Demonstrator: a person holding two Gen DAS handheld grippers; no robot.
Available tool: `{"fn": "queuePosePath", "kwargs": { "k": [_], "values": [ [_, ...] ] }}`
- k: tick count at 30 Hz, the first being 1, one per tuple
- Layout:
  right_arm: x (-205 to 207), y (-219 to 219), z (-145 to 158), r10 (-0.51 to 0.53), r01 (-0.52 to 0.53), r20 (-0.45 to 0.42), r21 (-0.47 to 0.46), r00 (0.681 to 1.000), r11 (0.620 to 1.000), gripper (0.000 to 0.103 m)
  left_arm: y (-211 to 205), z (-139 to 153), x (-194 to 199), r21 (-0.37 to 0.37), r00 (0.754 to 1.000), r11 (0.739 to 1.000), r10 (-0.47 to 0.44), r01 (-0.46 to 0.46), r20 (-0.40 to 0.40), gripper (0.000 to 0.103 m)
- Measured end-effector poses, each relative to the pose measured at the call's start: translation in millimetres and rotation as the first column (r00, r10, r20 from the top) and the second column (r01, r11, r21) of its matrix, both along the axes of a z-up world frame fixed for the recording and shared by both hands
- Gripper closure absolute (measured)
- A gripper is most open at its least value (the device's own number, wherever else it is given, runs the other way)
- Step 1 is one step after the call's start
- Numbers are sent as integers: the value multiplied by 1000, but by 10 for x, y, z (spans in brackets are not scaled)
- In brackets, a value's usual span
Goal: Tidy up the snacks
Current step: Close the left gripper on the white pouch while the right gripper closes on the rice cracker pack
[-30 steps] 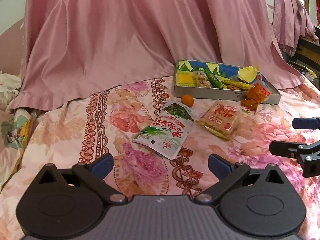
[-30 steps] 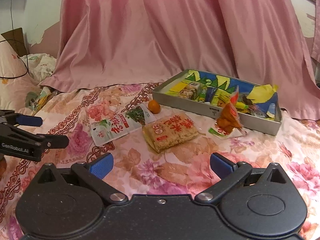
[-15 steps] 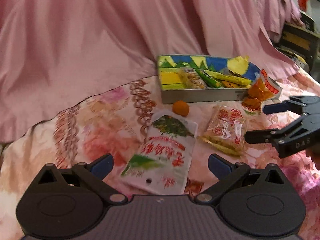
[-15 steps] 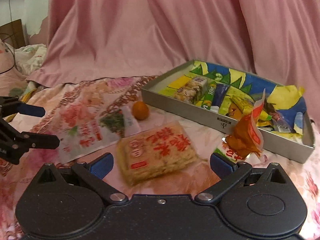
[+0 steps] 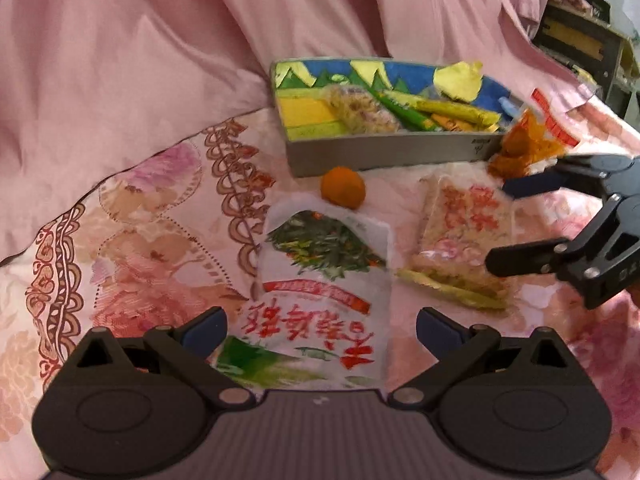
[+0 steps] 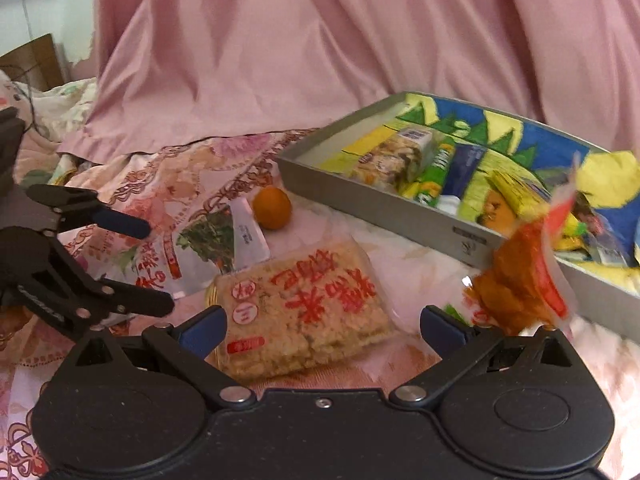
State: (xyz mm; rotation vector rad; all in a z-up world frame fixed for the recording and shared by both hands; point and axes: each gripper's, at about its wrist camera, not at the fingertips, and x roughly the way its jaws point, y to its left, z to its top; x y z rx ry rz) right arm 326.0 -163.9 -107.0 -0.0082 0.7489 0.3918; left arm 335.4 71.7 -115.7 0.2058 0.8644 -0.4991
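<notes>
Snacks lie loose on the floral bedspread [image 5: 152, 248] just in front of the grey snack tray [image 6: 384, 216]. White pouch with green leaf print [image 5: 324, 280] flat on the bedspread, its near end between the left gripper [image 5: 320, 330] fingers, jaws wide apart, holding nothing. Rice cracker pack [image 6: 300, 308] flat just right of the pouch, between the right gripper [image 6: 322, 326] fingers, jaws also wide apart, gripping nothing; contact unclear. Small orange fruit [image 5: 343, 187] beside the tray's near wall, touching the pouch's far end. Orange snack bag with red stripe [image 6: 524, 280] leans upright against the tray's front wall near its right end. Tray holds a clear-wrapped cracker bar [image 6: 396, 152], green and yellow stick packets [image 5: 432, 112], a crumpled yellow wrapper [image 5: 458, 80]. Pink curtain [image 5: 200, 40] hangs behind, draped onto the bedspread.
</notes>
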Motion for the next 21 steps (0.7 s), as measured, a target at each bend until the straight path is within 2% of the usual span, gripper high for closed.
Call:
{"fn": "queuePosePath", "kwargs": {
  "k": [6,12,21],
  "values": [
    [68,16,-30,66,-66,0,-7,998,998,1,110,-10,78,-60,1000,998,16,-17,-26,5],
    [110,129,-38,134,-134,7,-28,991,991,1,75,-7,123,-31,1000,999,-12,11,-18,19],
    [132,355,-57,220,-219,-4,-117,976,969,1,52,-6,150,-20,1000,1000,-5,5,-31,23]
  ]
}}
